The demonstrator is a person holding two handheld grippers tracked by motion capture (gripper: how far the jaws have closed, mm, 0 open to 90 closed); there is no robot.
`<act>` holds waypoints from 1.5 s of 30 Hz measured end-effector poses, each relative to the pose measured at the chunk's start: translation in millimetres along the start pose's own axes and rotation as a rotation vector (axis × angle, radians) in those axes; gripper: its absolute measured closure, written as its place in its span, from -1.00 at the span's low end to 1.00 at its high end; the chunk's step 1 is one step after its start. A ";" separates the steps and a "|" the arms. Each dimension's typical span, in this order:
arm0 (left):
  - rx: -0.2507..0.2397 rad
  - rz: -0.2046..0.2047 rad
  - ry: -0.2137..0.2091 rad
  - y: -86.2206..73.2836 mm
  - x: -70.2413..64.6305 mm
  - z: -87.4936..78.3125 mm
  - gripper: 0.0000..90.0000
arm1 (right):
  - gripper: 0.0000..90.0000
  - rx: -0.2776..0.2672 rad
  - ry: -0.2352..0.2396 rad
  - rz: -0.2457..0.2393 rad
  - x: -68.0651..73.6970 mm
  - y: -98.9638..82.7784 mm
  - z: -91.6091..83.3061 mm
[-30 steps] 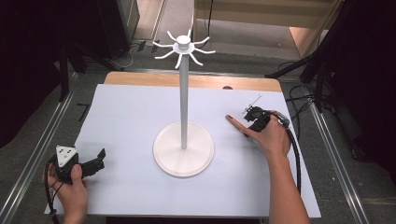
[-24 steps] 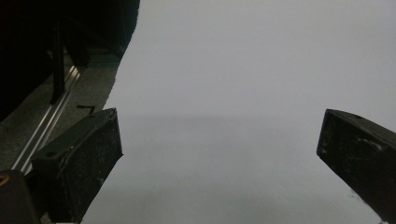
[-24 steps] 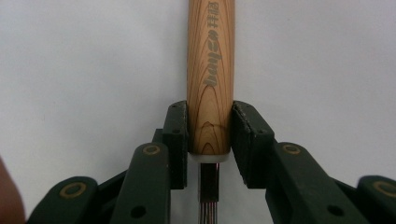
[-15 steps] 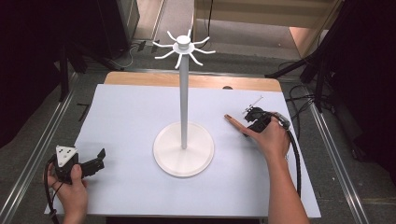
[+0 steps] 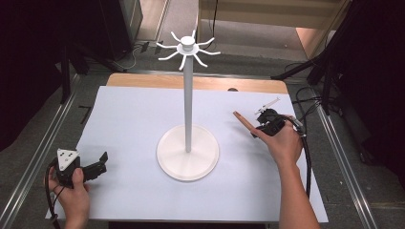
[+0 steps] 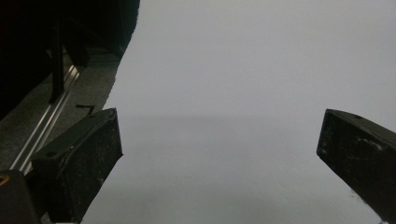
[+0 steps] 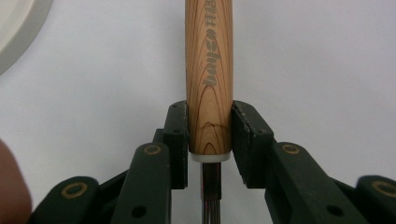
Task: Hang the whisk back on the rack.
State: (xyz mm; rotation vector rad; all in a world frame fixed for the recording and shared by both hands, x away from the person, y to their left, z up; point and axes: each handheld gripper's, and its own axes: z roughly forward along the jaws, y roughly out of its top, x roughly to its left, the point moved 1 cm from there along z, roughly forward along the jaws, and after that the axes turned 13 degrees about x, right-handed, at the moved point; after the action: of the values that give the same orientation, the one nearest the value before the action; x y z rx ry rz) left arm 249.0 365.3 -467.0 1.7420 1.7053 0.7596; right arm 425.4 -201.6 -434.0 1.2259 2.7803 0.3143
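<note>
The right tool (image 7: 209, 128) clamps a wooden handle (image 7: 209, 70) between its jaws, right of the white stand (image 5: 188, 151) on the bench (image 5: 133, 109). The left tool (image 5: 95, 164), jaws spread wide and empty, rests well left of the stand.

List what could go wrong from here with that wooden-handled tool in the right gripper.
1. The right gripper clamps the wooden handle only near its metal end, so the long free part may pivot or slip when lifted.
2. The white stand is tall on a round base; a swing toward it might knock it.
3. The left gripper rests open far off, too distant to steady anything quickly.
</note>
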 end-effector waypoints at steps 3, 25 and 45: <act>0.000 0.000 0.001 0.0 -0.1 0.0 -0.99 | 0.57 -0.029 0.003 0.004 -1.0 -4.0 -5.6; -0.001 0.008 0.006 -0.1 -1.0 -0.1 -0.99 | 0.57 -0.383 0.065 0.034 3.8 -38.4 -45.2; -0.004 0.007 0.007 -0.2 -1.1 -0.2 -0.99 | 0.58 -0.794 0.158 0.024 29.9 -54.8 -89.9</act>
State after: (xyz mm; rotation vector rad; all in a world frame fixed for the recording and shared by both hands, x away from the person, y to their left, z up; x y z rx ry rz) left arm 248.7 364.2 -467.0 1.7449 1.7021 0.7724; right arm 351.2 -229.2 -358.3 1.0331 2.3174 1.3915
